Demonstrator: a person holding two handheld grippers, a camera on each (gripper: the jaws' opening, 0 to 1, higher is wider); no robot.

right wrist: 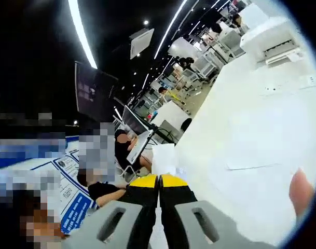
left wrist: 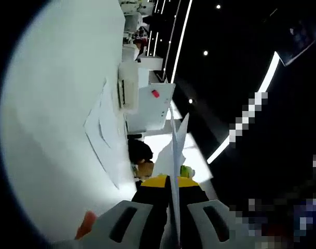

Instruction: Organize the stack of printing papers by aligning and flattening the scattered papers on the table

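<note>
Left gripper [left wrist: 174, 207]: jaws pinched on thin white paper sheet [left wrist: 177, 150], edge-on. Right gripper [right wrist: 159, 194]: jaws closed on white sheet [right wrist: 164, 158]. We judge paper light, floppy, crease-prone; grip near edge.

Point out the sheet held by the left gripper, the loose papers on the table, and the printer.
held sheet [left wrist: 176, 155], left gripper view, on its upright edge above the jaws.
loose papers [left wrist: 103, 127], left gripper view, middle of the spread sheets.
printer [right wrist: 269, 36], right gripper view, on its white front.
</note>
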